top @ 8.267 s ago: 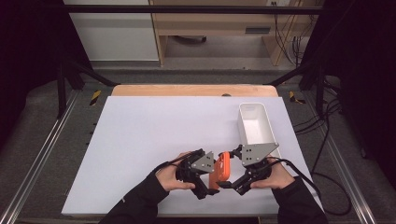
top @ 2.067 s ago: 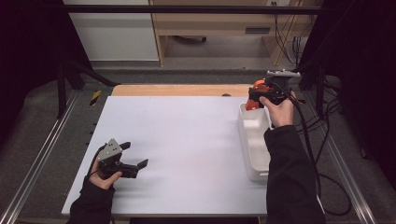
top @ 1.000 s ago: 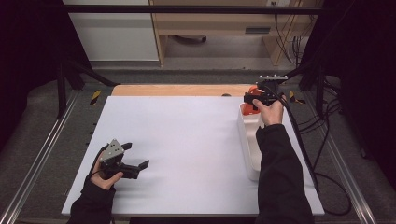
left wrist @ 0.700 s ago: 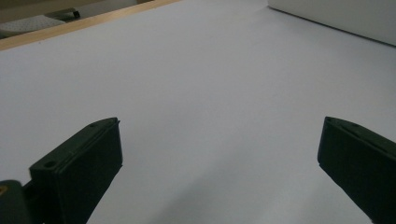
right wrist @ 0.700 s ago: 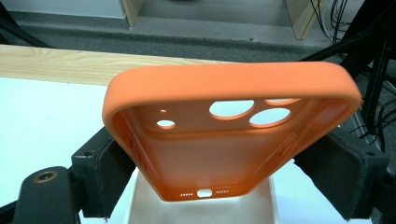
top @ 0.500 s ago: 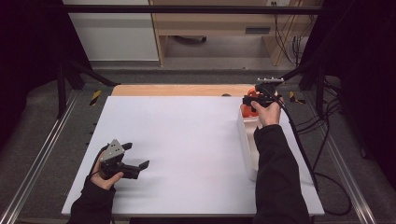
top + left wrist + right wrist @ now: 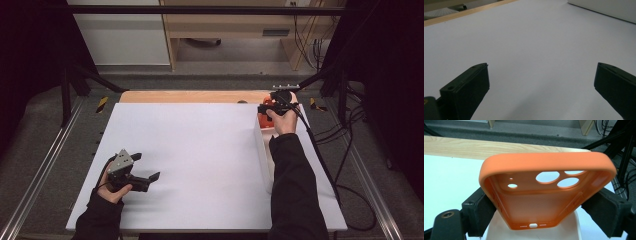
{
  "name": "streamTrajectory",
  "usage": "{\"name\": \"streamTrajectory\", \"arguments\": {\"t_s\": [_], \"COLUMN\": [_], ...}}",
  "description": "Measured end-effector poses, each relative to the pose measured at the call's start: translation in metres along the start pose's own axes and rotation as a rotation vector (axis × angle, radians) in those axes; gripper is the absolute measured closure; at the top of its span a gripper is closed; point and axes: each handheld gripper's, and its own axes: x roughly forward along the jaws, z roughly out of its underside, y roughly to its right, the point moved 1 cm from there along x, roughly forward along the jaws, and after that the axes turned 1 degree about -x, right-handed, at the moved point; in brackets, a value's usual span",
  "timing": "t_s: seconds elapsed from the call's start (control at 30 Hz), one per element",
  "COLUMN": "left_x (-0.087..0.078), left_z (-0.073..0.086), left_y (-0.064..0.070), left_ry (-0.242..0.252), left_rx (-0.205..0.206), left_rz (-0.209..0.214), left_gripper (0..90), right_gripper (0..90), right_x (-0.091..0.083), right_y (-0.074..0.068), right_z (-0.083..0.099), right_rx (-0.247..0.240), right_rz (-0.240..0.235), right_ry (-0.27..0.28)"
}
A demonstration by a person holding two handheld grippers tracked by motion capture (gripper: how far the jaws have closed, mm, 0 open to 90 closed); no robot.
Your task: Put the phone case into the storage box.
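Observation:
An orange phone case (image 7: 546,192) sits clamped between the jaws of my right gripper (image 7: 544,207), its hollow inside and camera holes facing the camera. In the high view the right gripper (image 7: 270,107) holds the orange case (image 7: 263,119) over the far end of the white tray (image 7: 263,150) at the table's far right. My left gripper (image 7: 146,170) rests low at the front left of the white table, open, with nothing between its jaws. In the left gripper view the left gripper (image 7: 541,85) has its jaws wide apart over bare white surface.
The white tabletop (image 7: 200,150) has a wooden strip (image 7: 190,96) along its far edge. The tray's white wall (image 7: 606,10) shows at the top right of the left gripper view. Metal rails (image 7: 45,165) run along both table sides, and cables (image 7: 345,170) trail at the right.
My right gripper has carried the orange case from the front of the table to the far end of the tray. The left gripper has let go and moved to the front left.

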Motion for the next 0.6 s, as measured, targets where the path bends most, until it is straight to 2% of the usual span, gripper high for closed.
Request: {"name": "streamTrajectory", "arguments": {"t_s": [0.3, 0.6], "left_x": [0.000, 0.000], "left_z": [0.000, 0.000], "left_y": [0.000, 0.000], "left_ry": [0.001, -0.001], "left_rx": [0.001, 0.002], "left_rz": [-0.001, 0.000], "left_gripper": [0.0, 0.0], "right_gripper": [15.2, 15.2], "right_x": [0.006, 0.013], "right_y": [-0.003, -0.001], "right_z": [0.003, 0.008], "right_rx": [-0.008, 0.006], "right_rz": [0.005, -0.003], "right_ry": [-0.014, -0.023]}}
